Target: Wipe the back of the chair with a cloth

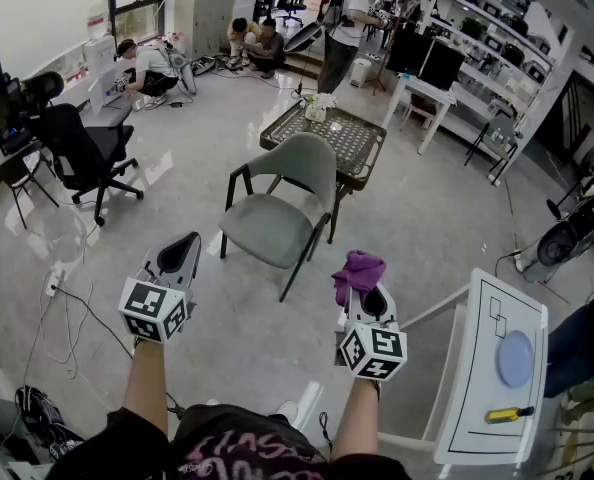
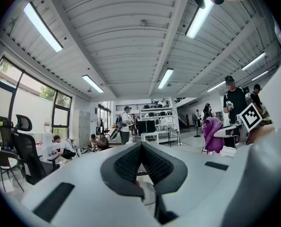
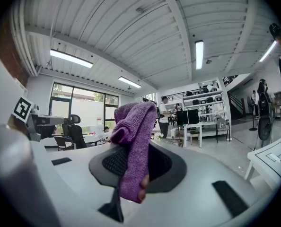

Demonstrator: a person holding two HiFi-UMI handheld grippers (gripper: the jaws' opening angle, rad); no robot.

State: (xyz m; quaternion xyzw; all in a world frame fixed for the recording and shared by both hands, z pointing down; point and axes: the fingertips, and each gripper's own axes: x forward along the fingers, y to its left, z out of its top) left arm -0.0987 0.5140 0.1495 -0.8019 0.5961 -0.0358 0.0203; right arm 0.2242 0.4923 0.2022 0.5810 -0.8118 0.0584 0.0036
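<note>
A grey-green chair point(image 1: 282, 200) with black legs stands on the floor ahead of me, its curved back point(image 1: 304, 160) on the far side of the seat. My right gripper point(image 1: 369, 293) is shut on a purple cloth point(image 1: 357, 272), which sticks up from its jaws; in the right gripper view the cloth point(image 3: 133, 145) hangs folded between the dark pads. My left gripper point(image 1: 182, 252) is shut with nothing in it, its pads point(image 2: 141, 165) meeting. Both grippers are held well short of the chair, pointing up and forward.
A mesh-topped table point(image 1: 332, 138) stands just behind the chair. A black office chair point(image 1: 85, 153) is at the left, a white table point(image 1: 497, 368) with a blue disc and a yellow tool at the right. Cables point(image 1: 67, 318) trail on the floor at the left. People are at the back.
</note>
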